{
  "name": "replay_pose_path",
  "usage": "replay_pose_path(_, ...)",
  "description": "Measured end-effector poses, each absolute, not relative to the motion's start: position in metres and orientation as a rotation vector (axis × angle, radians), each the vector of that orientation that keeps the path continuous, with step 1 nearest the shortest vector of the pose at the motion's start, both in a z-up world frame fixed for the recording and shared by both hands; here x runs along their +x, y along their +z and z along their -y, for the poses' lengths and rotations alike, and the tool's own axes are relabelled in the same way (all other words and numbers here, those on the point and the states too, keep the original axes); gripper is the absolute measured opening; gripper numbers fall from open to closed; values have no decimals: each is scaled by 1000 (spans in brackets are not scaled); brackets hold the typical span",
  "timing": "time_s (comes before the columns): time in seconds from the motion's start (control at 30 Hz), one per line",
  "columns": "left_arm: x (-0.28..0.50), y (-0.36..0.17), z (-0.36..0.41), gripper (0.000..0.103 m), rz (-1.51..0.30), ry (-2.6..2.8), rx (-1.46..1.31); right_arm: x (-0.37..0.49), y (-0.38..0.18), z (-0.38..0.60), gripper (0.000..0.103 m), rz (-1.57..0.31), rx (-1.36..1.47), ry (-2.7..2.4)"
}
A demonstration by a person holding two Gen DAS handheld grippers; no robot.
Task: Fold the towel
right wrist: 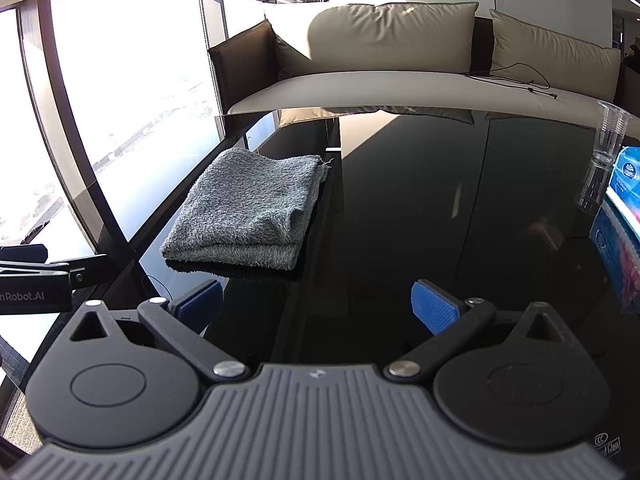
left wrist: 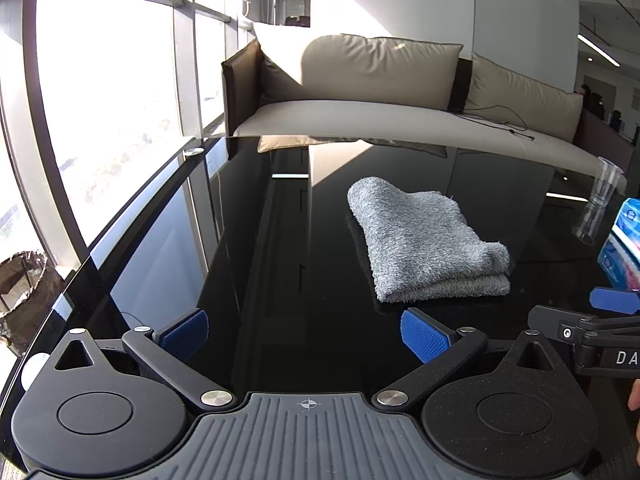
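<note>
Both grippers, left (left wrist: 306, 334) and right (right wrist: 318, 306), hover spread and empty before a folded grey towel (left wrist: 420, 238).
Plastic cups (right wrist: 610, 136) and a blue tissue pack (right wrist: 626, 188) stand on the black glass table (right wrist: 420, 200).

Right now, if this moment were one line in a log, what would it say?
towel: folded, on table | left gripper: open, empty | right gripper: open, empty | neither touches towel

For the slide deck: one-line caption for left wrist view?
Open left gripper hovers before folded grey towel on black glass table.

Office lounge, beige sofa (left wrist: 360, 92), glossy black table (left wrist: 248, 240), tall windows (left wrist: 104, 92)
</note>
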State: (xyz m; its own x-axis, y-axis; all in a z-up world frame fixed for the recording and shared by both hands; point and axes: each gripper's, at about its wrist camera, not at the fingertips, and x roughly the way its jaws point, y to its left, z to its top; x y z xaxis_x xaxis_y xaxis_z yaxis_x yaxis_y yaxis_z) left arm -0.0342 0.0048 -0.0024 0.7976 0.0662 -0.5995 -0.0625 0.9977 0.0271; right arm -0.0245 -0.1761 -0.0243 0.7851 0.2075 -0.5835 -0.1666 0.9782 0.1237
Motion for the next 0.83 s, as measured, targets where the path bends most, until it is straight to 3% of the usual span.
replay_pose_path(0.83,-44,-3,-3,102,-641,58,6,-39,-21,177,103,-632,68,218)
